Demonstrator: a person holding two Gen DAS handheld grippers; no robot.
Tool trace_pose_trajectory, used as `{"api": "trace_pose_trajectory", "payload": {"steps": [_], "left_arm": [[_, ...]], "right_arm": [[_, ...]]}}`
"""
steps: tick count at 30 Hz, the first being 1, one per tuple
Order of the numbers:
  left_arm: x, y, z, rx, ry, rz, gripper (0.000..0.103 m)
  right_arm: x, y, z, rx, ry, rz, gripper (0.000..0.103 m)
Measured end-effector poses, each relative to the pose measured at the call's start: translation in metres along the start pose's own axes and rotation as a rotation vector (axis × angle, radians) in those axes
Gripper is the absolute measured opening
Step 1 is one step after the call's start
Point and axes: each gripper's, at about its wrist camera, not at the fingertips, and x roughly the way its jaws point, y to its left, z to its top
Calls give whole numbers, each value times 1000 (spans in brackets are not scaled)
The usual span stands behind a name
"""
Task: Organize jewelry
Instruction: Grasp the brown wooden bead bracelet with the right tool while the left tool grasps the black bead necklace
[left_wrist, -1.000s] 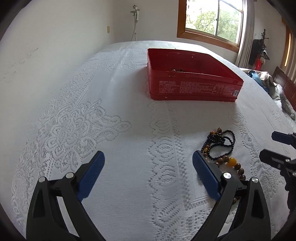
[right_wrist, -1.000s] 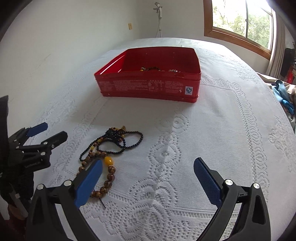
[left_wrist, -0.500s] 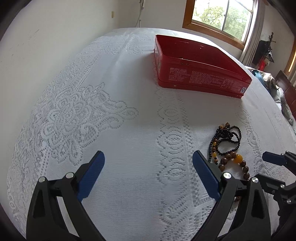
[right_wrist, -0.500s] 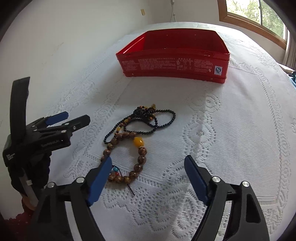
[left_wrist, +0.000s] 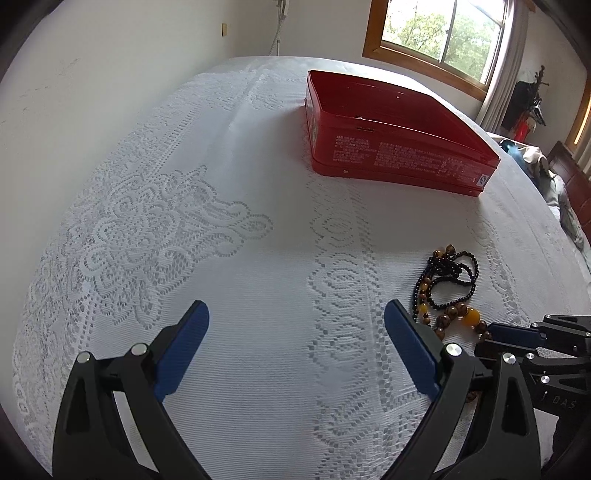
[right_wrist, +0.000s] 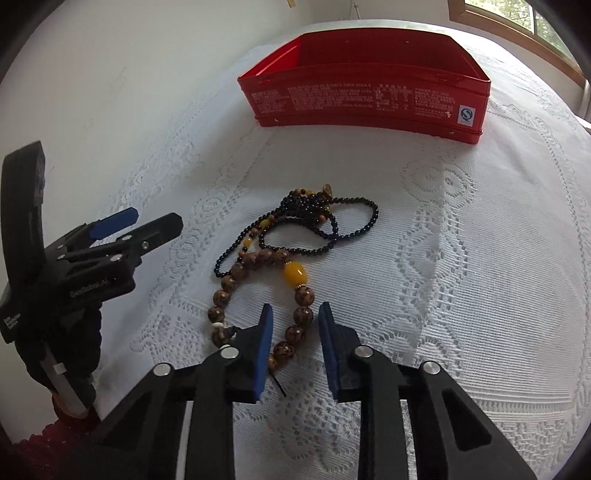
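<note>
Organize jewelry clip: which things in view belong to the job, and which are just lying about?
Job:
- brown bead bracelet, between the closing right tongs
- black bead necklace, tangled beside it
- red tin, open
- left tongs, open over bare cloth

Lying about:
- lace bedspread
- clothes heap beyond the bed

My two grippers, left gripper (left_wrist: 295, 347) and right gripper (right_wrist: 295, 347), are matte black plastic with blue pads (right_wrist: 263, 347) and silver screw heads. White lettering marks the left one's body.
</note>
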Motion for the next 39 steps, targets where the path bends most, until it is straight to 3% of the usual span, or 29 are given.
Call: {"api": "trace_pose_trajectory", "payload": {"steps": [5, 11, 17, 22, 28, 33, 39], "left_arm": [[3, -2, 1, 4, 8, 1, 95], [9, -4, 1, 0, 20, 0, 95], [13, -11, 1, 4, 36, -35, 95], [18, -29, 6, -1, 87, -87, 95], [30, -68, 26, 48, 132, -81, 95], [44, -98, 38, 98, 154, -90, 95], [63, -102, 36, 91, 177, -103, 95]], "right_arm": [[4, 8, -1, -49, -21, -37, 12], [-15, -8, -3, -3, -52, 4, 11], [-47, -40, -4, 59, -114, -29, 11], [-59, -68, -4, 110, -131, -56, 11], [-58, -92, -6, 146, -138, -46, 11], [-55, -95, -5, 142, -134, -27, 11], [-47, -99, -6, 155, -113, -5, 11]]}}
